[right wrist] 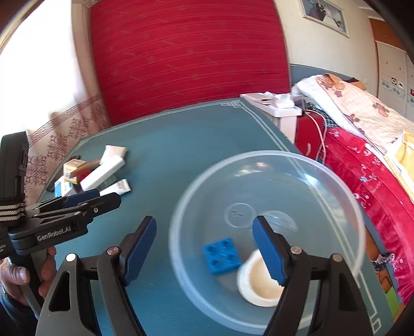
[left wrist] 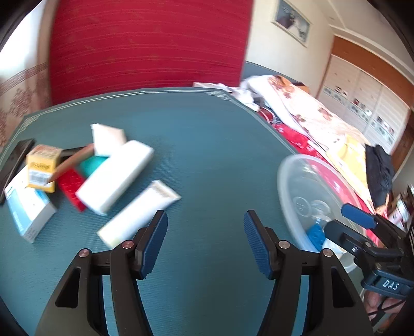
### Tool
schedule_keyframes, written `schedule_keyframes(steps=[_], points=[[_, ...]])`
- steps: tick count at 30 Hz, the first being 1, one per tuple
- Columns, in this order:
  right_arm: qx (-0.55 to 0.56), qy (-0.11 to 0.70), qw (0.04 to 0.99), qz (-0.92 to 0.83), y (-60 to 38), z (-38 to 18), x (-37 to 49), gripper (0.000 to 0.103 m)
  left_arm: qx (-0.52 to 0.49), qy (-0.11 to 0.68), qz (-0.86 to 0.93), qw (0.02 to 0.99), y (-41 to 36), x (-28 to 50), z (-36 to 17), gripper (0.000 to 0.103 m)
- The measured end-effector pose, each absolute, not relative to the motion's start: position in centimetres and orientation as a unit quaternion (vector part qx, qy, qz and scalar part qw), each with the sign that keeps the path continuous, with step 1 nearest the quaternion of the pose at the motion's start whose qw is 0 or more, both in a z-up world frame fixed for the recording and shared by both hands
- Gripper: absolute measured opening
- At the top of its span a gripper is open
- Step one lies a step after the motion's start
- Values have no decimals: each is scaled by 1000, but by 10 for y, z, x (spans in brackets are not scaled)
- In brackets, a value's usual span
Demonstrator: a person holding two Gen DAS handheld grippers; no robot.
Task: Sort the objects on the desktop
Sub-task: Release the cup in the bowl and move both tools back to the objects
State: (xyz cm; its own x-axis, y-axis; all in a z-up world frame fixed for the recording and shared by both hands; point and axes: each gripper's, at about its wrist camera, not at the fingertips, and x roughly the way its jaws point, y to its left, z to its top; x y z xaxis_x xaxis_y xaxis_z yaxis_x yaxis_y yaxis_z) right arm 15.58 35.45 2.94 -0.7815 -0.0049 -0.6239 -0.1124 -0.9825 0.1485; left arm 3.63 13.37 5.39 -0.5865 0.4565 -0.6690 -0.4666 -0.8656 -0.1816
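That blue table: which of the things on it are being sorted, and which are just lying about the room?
Being sorted: clear bowl holding a blue brick and white cup; pile of boxes and tube.

Lying about: bedding, wall picture, red curtain.

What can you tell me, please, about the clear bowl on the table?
The clear bowl is round, shallow and looks like see-through plastic, with a raised rim and a moulded circle in its base. It stands upright on the green table near the edge by the bed. Inside lie a blue block and a white lid.
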Motion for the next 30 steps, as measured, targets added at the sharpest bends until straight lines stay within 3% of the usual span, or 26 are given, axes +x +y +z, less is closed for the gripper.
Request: schedule_keyframes(steps=[8,18,30], points=[[-338,80,-5,938,321,25,138,81,-377,-23,907,185,78,19,47,65],[-361,43,-51,930,274,11,114,84,-370,-30,928,15,20,-2,32,65],[-379,59,-78,920,257,0,95,86,-376,-80,922,37,-3,-12,40,65]])
